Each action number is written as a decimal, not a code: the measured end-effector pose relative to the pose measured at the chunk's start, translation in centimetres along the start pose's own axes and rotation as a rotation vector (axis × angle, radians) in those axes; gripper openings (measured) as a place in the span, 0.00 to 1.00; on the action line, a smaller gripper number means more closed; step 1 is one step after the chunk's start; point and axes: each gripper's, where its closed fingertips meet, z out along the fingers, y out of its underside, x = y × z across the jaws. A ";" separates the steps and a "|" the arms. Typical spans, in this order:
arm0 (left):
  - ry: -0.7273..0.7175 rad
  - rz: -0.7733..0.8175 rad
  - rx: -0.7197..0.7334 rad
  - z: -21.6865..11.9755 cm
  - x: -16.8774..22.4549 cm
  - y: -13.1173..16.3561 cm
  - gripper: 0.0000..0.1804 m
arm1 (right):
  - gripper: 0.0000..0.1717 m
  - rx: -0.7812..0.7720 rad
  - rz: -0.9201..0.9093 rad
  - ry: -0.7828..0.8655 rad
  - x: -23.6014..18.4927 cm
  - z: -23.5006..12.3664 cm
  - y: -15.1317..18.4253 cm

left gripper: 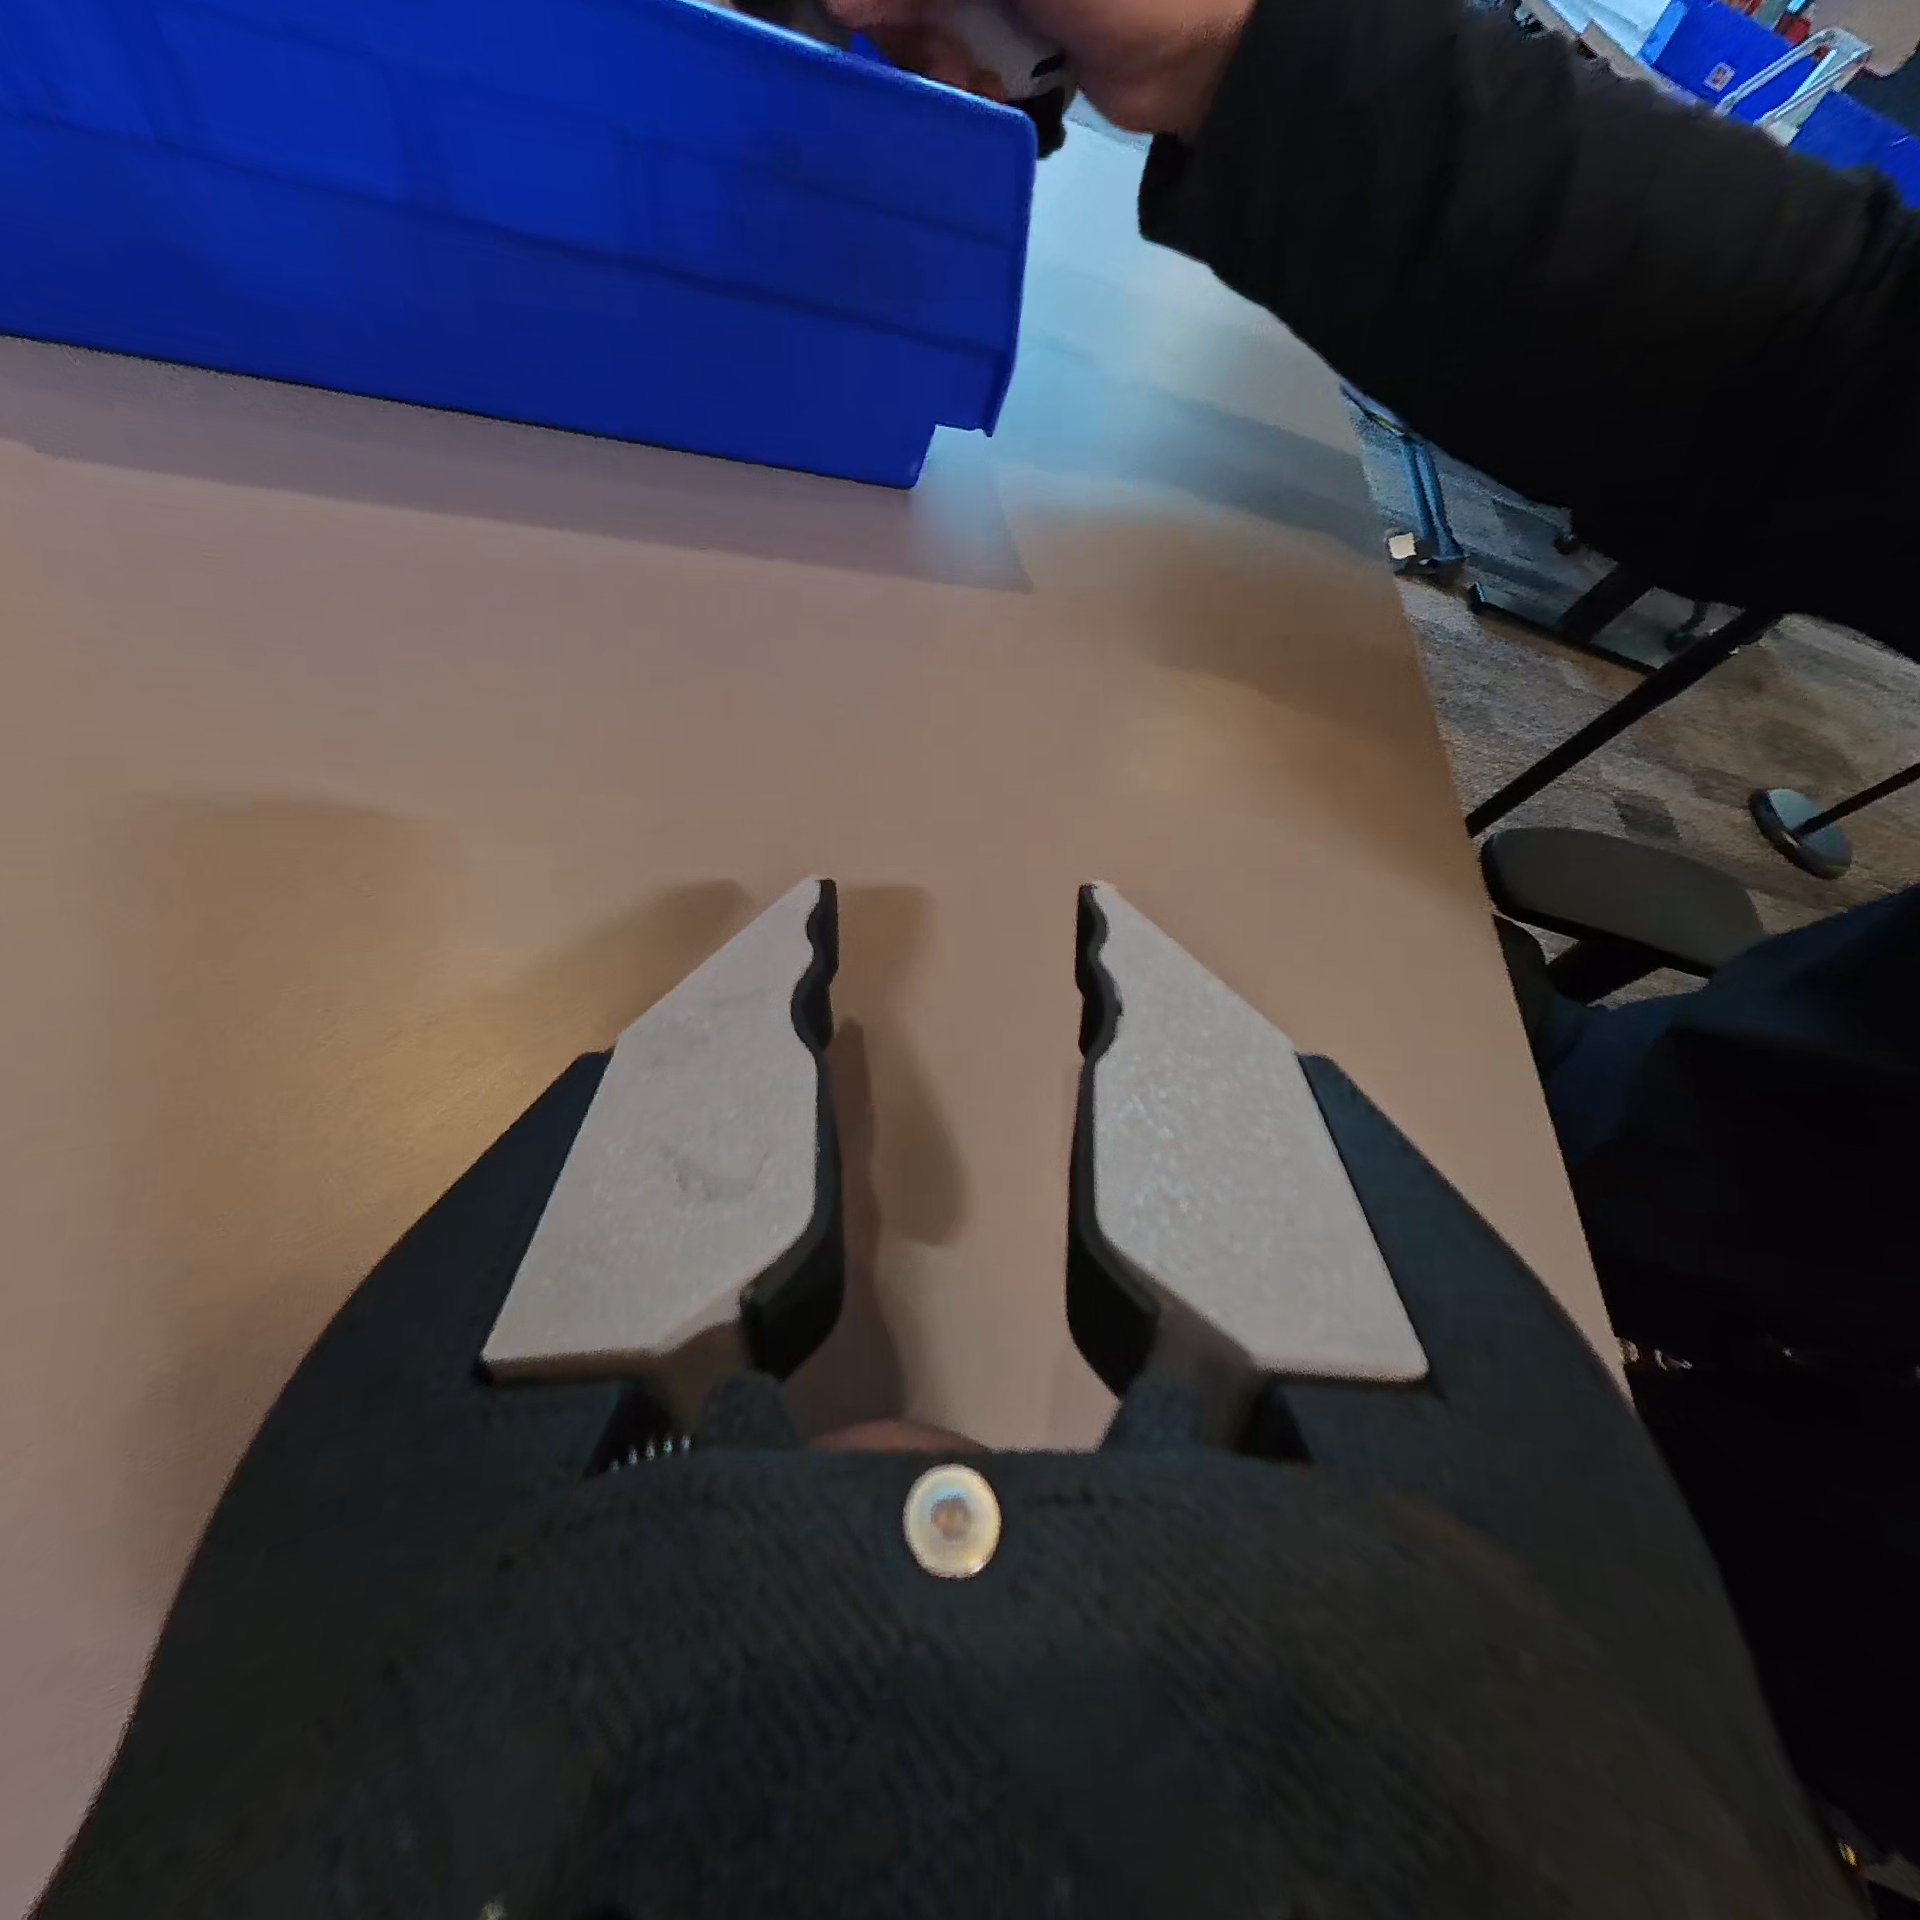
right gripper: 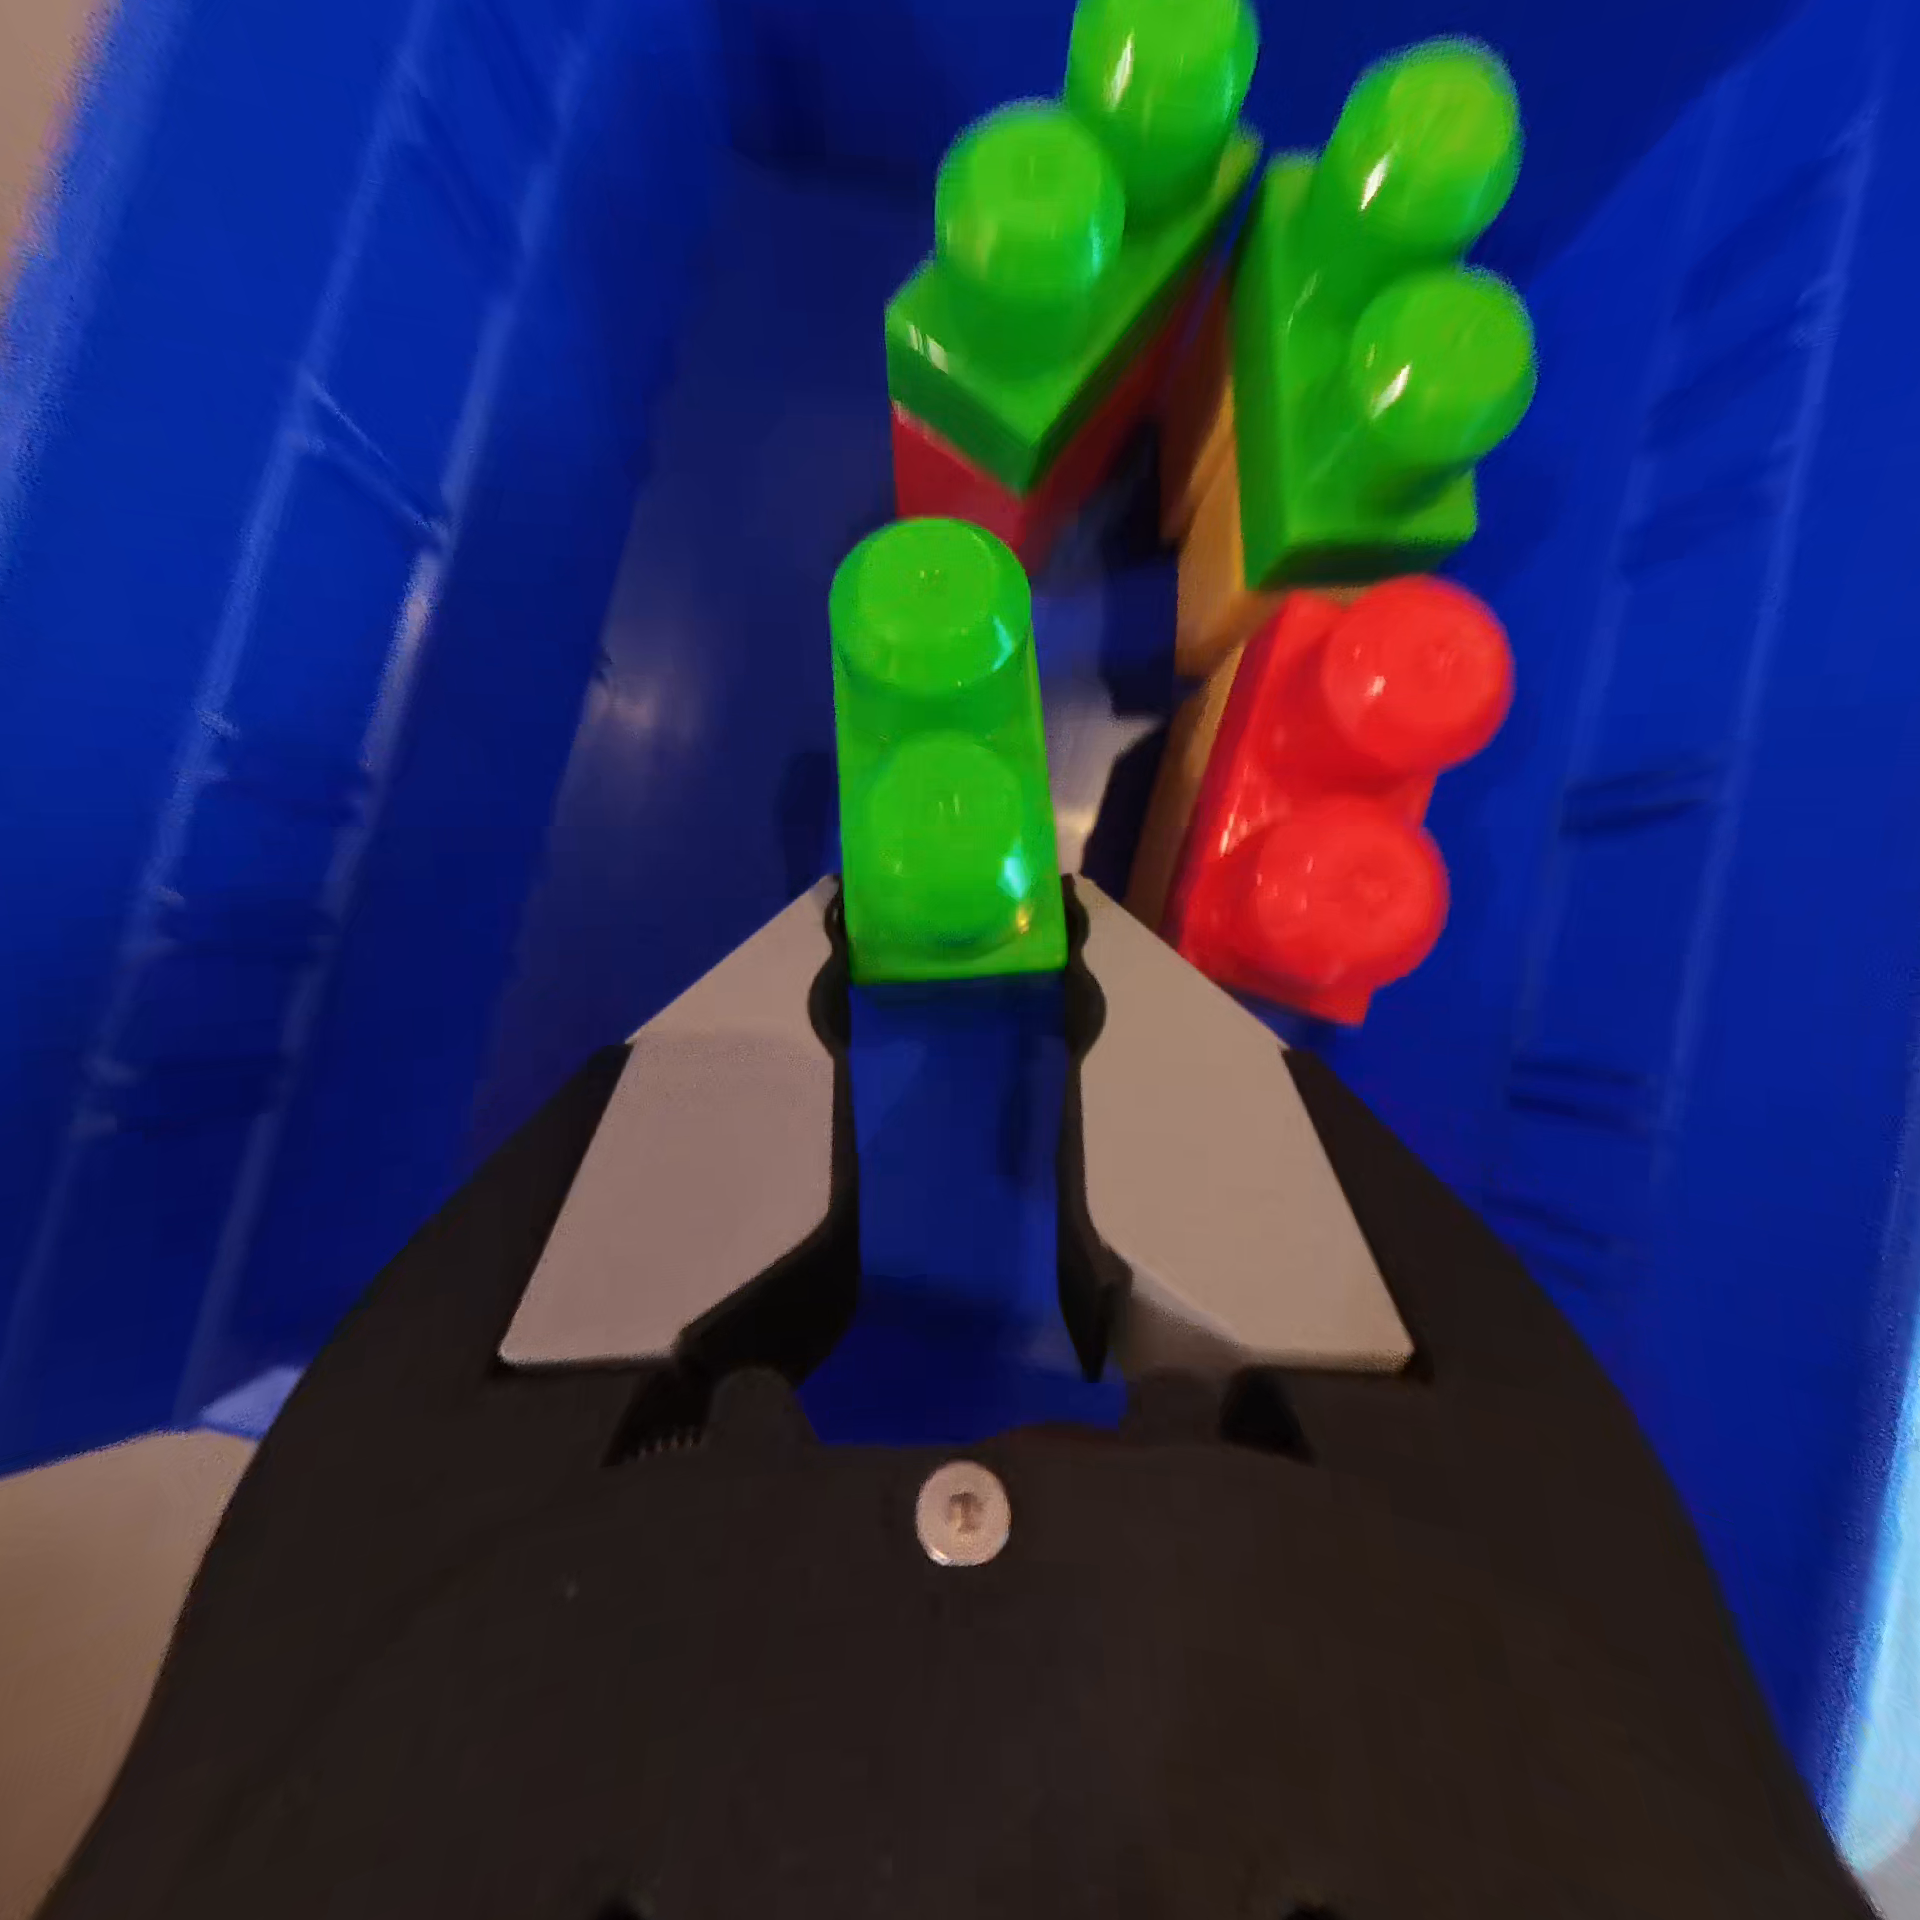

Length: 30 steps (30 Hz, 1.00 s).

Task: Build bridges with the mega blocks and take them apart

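**Blue bin with mega blocks; one green block gripped**

Item 1. Right gripper (right gripper: 956, 925): seen inside the blue bin (right gripper: 312, 727), its two fingertips clenched on the near end of a green two-stud block (right gripper: 940, 758). Both pads are pressed against the block's sides. The studs are turned toward the camera, and the block is pointed away along the fingers.

Item 2. Left gripper (left gripper: 956, 904): held over the tan table (left gripper: 623, 675) with its fingers spread apart; only bare tabletop is seen between them.

Item 3. Remaining blocks, lodged in the bin beyond the gripped one: a green two-stud block seated on a red block (right gripper: 1039, 301), upper centre; a second green two-stud block (right gripper: 1382, 343) just to its right; a red two-stud block (right gripper: 1340, 800) below that one. A tan piece (right gripper: 1205, 582) is partly seen behind the last two.

Item 4. Blue bin, left wrist view (left gripper: 499, 239): placed on the table's far left part. A person's dark sleeve (left gripper: 1558, 312) is seen reaching toward its rim.
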 end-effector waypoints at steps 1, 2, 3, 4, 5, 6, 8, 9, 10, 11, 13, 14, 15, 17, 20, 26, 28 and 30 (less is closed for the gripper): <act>0.000 0.001 -0.001 0.0 0.0 0.0 0.25 | 0.22 -0.025 -0.014 0.024 0.3 -0.1 0.6; 0.000 0.003 -0.002 0.0 0.1 0.0 0.25 | 0.23 -0.026 -0.029 0.052 0.7 -0.4 0.8; 0.001 0.004 -0.003 0.0 0.1 0.0 0.25 | 0.23 -0.020 -0.028 0.070 0.9 -0.8 0.8; -0.001 0.006 -0.001 0.0 0.1 0.0 0.25 | 0.24 0.000 -0.016 0.074 0.9 -1.4 0.6; -0.003 0.006 0.000 -0.1 0.1 -0.1 0.25 | 0.25 0.038 0.002 0.071 0.8 -2.1 0.0; -0.004 0.004 0.001 -0.1 0.0 -0.1 0.25 | 0.25 0.088 0.019 0.073 0.7 -3.1 -0.7; -0.007 0.000 0.005 -0.2 -0.1 -0.1 0.25 | 0.27 0.221 0.038 0.060 -0.6 -5.8 -3.0; -0.010 -0.003 0.003 -0.2 -0.3 0.0 0.25 | 0.29 0.312 0.031 0.024 -2.1 -7.6 -4.5; -0.014 -0.006 0.001 -0.2 -0.4 0.0 0.25 | 0.29 0.416 0.016 -0.030 -4.2 -9.6 -6.3; -0.016 -0.008 -0.001 -0.2 -0.5 0.1 0.25 | 0.30 0.522 -0.009 -0.096 -6.8 -11.8 -8.1; -0.026 -0.004 -0.003 -0.1 -0.6 0.2 0.25 | 0.30 0.693 -0.079 -0.203 -11.9 -15.2 -10.9; -0.037 0.002 -0.004 -0.1 -0.8 0.2 0.25 | 0.30 0.742 -0.110 -0.217 -13.9 -15.8 -11.8; -0.047 0.008 -0.004 -0.1 -0.9 0.2 0.25 | 0.31 0.773 -0.135 -0.221 -15.7 -15.6 -12.4; -0.059 0.013 0.000 -0.2 -1.1 0.2 0.25 | 0.30 0.792 -0.174 -0.251 -19.0 -13.1 -12.9; -0.071 0.008 -0.008 -0.3 -1.4 0.4 0.25 | 0.29 0.752 -0.188 -0.251 -21.6 -6.1 -12.2; -0.084 0.025 -0.010 -0.3 -1.2 0.2 0.24 | 0.28 0.634 -0.152 -0.320 -22.3 -0.3 -10.2; -0.084 0.039 -0.012 -0.4 -0.8 -0.1 0.25 | 0.30 0.581 -0.147 -0.327 -22.1 0.7 -9.7; -0.075 0.064 0.023 -0.9 0.3 -1.1 0.25 | 0.31 0.576 -0.144 -0.329 -22.1 1.0 -9.6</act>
